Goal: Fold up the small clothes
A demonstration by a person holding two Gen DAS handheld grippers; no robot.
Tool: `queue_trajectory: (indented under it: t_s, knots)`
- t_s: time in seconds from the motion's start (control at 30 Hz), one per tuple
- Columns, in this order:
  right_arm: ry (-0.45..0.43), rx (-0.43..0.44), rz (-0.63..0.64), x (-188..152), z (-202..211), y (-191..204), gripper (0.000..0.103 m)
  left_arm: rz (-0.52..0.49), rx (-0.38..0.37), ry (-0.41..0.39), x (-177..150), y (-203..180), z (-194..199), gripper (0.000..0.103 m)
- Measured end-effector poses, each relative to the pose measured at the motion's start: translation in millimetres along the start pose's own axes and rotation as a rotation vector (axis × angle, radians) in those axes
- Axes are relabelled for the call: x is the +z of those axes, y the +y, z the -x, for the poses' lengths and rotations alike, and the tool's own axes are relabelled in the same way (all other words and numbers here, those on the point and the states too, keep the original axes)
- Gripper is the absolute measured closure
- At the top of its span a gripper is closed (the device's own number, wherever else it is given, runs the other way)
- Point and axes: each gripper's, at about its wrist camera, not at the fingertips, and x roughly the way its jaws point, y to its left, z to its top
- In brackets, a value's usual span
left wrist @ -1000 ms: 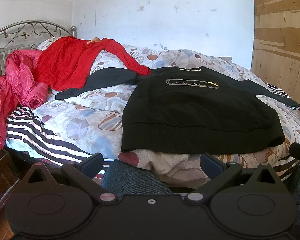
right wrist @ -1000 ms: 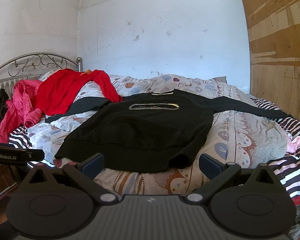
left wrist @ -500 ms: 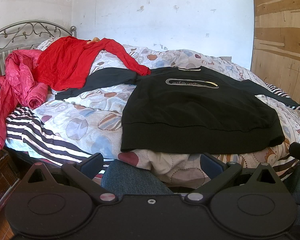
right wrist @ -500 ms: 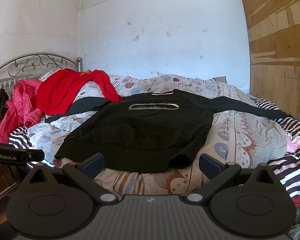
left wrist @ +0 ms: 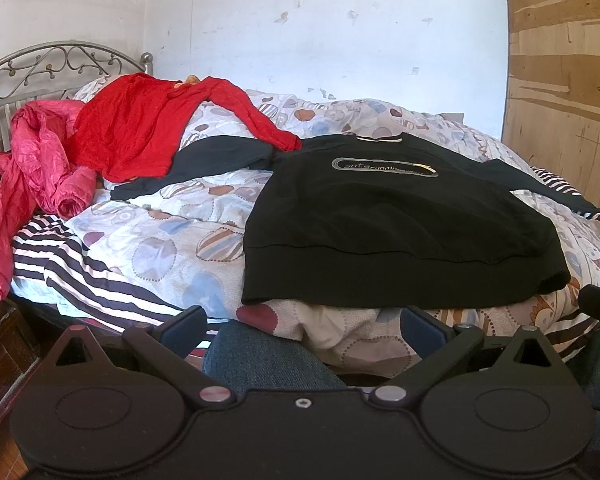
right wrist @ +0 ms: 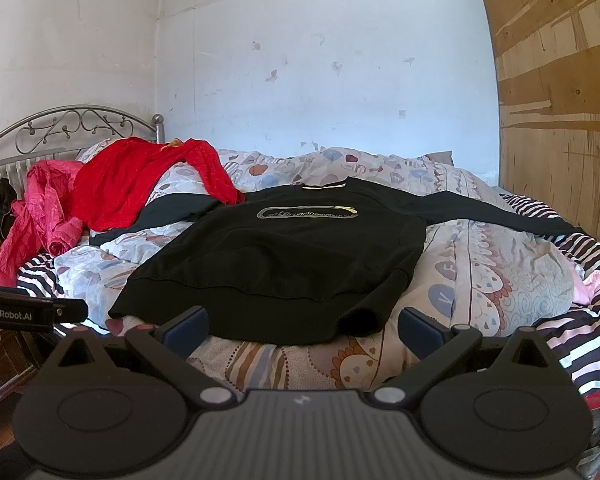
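Note:
A black sweatshirt [left wrist: 396, 232] [right wrist: 292, 256] with an oval logo lies flat, front up, on the bed, both sleeves spread out sideways. Its hem faces me at the near edge of the bed. My left gripper [left wrist: 304, 330] hangs open just in front of and below the hem, with nothing between its fingers. My right gripper [right wrist: 302, 330] is open too, level with the hem's right corner, holding nothing. Part of the left gripper [right wrist: 28, 312] shows at the left edge of the right wrist view.
A red top [left wrist: 140, 136] and a pink jacket [left wrist: 40, 176] lie heaped at the head end near the metal headboard [left wrist: 60, 68]. The patterned quilt [left wrist: 160, 240] covers the bed. A wooden panel [right wrist: 560, 120] stands on the right. A person's jeans-clad leg [left wrist: 260, 360] is below the left gripper.

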Motion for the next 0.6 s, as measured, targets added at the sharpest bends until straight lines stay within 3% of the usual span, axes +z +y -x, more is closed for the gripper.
queue_trajectory:
  t_s: [0.33, 0.47, 0.6]
  knots:
    - [0.022, 0.003, -0.025, 3.3, -2.3, -4.7, 0.000, -0.009, -0.004, 0.029, -0.9, -0.7, -5.6, 0.001]
    - [0.041, 0.048, -0.063, 17.0, -14.0, -20.5, 0.000, -0.029, 0.008, 0.063, 6.4, -1.8, -13.1, 0.001]
    - [0.006, 0.034, -0.037, 44.4, -30.6, -31.5, 0.000, -0.028, 0.006, 0.109, 28.7, -4.4, -33.3, 0.001]
